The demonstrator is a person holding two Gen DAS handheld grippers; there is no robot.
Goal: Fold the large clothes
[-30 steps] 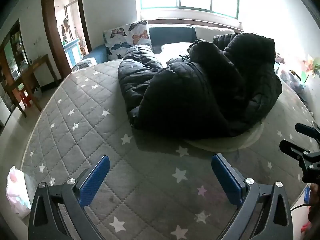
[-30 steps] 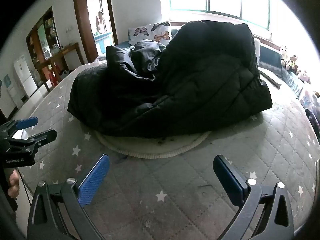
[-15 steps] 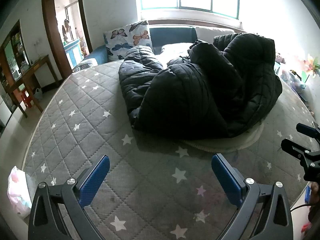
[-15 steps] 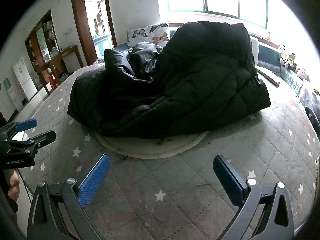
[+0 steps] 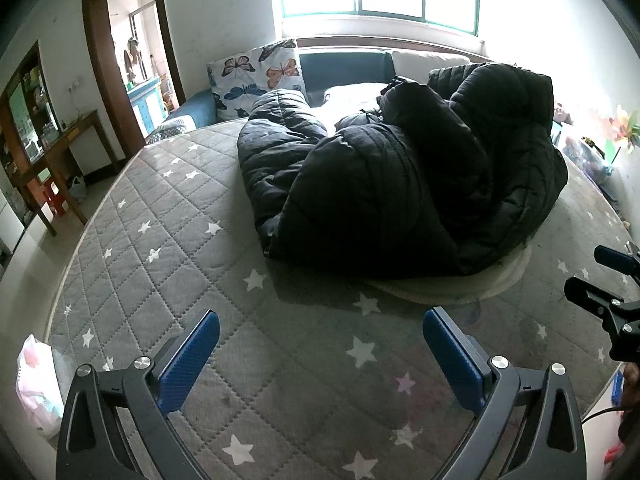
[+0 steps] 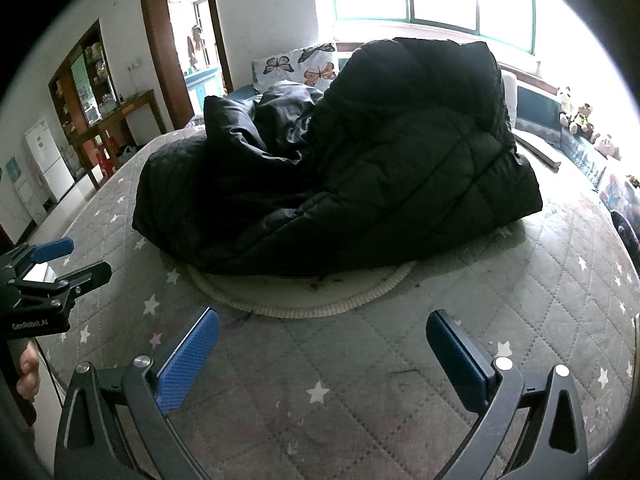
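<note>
A big black quilted down coat [image 5: 400, 184] lies crumpled in a heap on the grey star-patterned mattress [image 5: 160, 232], partly over a round cream mat [image 5: 460, 288]. The same coat [image 6: 360, 168] fills the middle of the right wrist view. My left gripper [image 5: 320, 356] hovers open above the mattress, well short of the coat, nothing between its blue pads. My right gripper [image 6: 322, 354] is also open and empty, in front of the cream mat [image 6: 304, 308]. Each gripper shows at the edge of the other's view: the right one [image 5: 604, 284], the left one [image 6: 56, 264].
A butterfly pillow [image 5: 260, 76] and blue headboard cushions sit behind the coat under a bright window. A doorway [image 5: 132, 60] and wooden table [image 5: 52, 148] are at the left. A plastic bag [image 5: 36, 384] lies off the mattress edge. Soft toys [image 6: 580, 120] line the right side.
Both grippers have drifted slightly, so the coat sits a little differently in each view. Neither gripper has touched or taken anything; both stay open.
</note>
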